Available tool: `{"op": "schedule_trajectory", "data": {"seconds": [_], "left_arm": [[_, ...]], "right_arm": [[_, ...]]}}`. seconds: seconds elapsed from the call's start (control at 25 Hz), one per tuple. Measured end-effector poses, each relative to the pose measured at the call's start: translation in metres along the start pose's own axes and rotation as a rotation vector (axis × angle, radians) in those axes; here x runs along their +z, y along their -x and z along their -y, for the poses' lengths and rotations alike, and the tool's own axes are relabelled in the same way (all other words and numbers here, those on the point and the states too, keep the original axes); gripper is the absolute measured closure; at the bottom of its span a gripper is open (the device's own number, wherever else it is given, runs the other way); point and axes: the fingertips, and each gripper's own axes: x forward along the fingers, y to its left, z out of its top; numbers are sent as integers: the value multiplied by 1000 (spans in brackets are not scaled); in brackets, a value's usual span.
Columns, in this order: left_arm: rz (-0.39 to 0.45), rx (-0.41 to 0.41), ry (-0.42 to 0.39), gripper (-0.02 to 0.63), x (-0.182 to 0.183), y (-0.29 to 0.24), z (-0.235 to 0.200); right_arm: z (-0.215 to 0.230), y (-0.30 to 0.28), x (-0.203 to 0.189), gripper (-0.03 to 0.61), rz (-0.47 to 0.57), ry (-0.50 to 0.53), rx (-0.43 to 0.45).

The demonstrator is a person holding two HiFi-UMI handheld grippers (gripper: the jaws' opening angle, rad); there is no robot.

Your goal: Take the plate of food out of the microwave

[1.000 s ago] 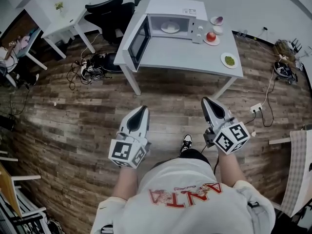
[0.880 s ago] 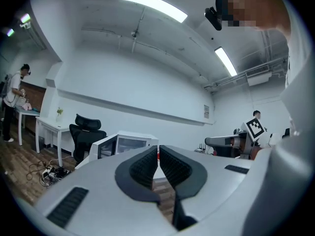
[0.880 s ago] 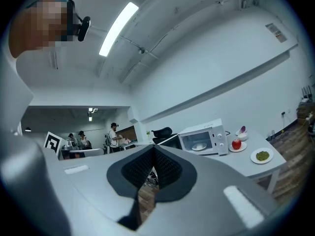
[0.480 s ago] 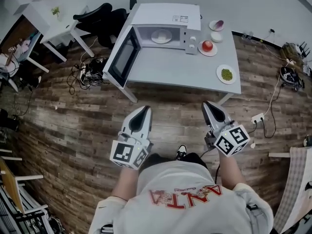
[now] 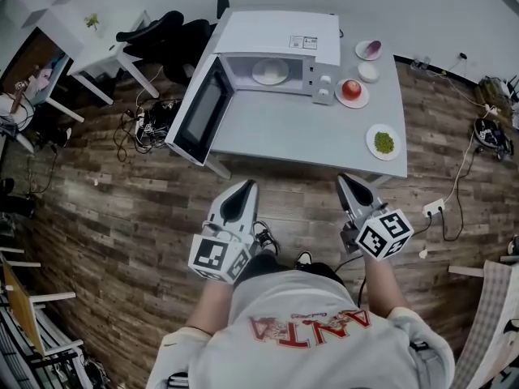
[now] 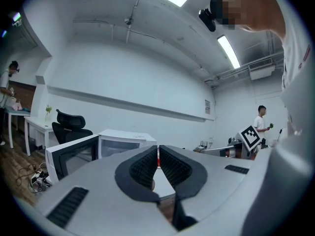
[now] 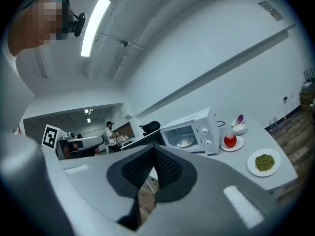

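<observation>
Nearest, the left claw (image 5: 245,186) and the right claw (image 5: 345,180) are held out level over a floor (image 5: 105,217) of worn brown wooden planks. Each is a smooth grey shell with black ribbed pads and a cube of square markers at its rear. The jaws of both are pressed together at their tips, and nothing is pinched in either.

Beyond them a flat, pale grey bench (image 5: 284,132) on slim legs is seen. Near its front right corner a round white plate of green food (image 5: 383,143) is set. Further back a glossy red apple (image 5: 351,88) is laid on a small saucer, with a small white bowl (image 5: 368,72) and a dish holding something purple (image 5: 369,49) behind it.

A boxy white microwave (image 5: 280,32) stands at the back of the bench, its dark-glazed door (image 5: 199,108) swung wide to the left. The plate of food (image 5: 270,71), round and pale, is seen inside the cavity, well apart from both claws. To the left, a black office chair (image 5: 166,31) and a tangle of cables (image 5: 146,116) are seen.
</observation>
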Motion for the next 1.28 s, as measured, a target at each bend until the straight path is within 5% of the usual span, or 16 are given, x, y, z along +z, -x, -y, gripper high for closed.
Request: {"op": "schedule_trajectory", "data": {"seconds": [0.48, 0.76, 1.28], "left_arm": [[-8, -89, 35, 594, 7, -91, -103], [-41, -133, 36, 594, -2, -125, -142], [-73, -7, 75, 594, -4, -174, -171]], "right_arm": [[25, -124, 31, 577, 0, 6, -84], [36, -184, 14, 577, -27, -93, -121], [114, -268, -5, 577, -103, -283, -100]]}}
